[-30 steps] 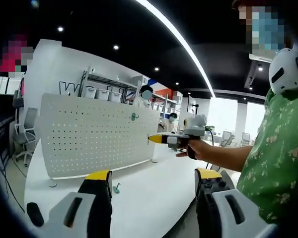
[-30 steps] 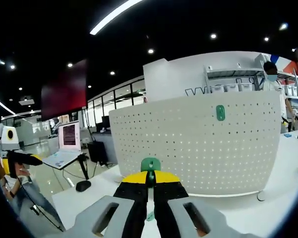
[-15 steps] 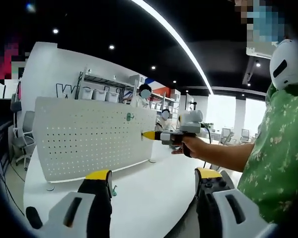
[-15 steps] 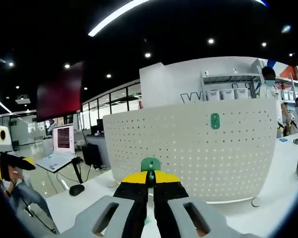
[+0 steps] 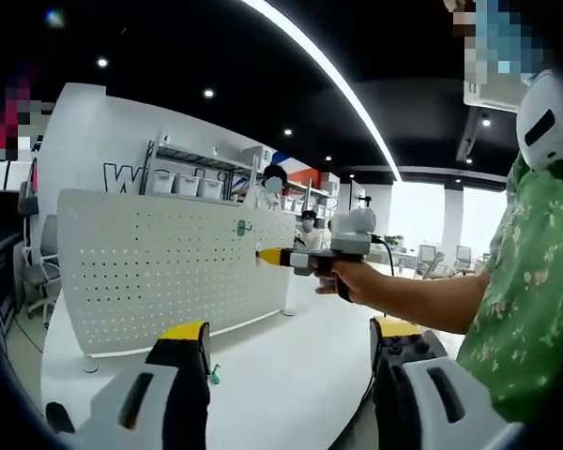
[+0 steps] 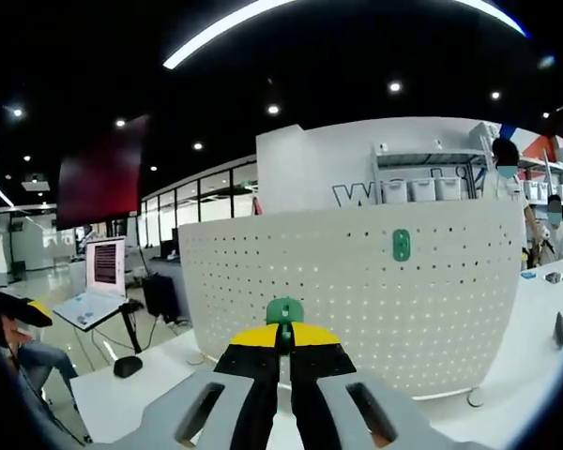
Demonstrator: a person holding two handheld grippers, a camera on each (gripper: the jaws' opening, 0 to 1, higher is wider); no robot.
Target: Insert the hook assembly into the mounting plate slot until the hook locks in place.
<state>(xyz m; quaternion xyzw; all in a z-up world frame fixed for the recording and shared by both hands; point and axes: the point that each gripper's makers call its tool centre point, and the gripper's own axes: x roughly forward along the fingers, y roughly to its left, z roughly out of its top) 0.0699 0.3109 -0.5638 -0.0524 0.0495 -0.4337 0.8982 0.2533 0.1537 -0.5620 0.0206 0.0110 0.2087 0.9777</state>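
A white pegboard mounting plate [image 6: 357, 291] [image 5: 159, 272] stands upright on the white table. One green hook [image 6: 401, 245] [image 5: 243, 227] is mounted near its top. My right gripper [image 6: 283, 339] is shut on a second green hook [image 6: 284, 311], held just in front of the board's lower middle; in the left gripper view the right gripper [image 5: 268, 255] comes in with a hand behind it, its tip close to the board. My left gripper [image 5: 286, 342] stands open and low, with nothing between its jaws. A third green hook [image 5: 212, 373] lies on the table by its left jaw.
The white table [image 5: 281, 356] stretches before the board. A person in a green patterned shirt [image 5: 525, 291] stands at right. A laptop on a stand [image 6: 98, 286] sits at left. Shelves with bins [image 6: 422, 183] and other people lie behind the board.
The right gripper, with its hook, has moved closer to the pegboard and a little left along it. The left gripper stays open and low.
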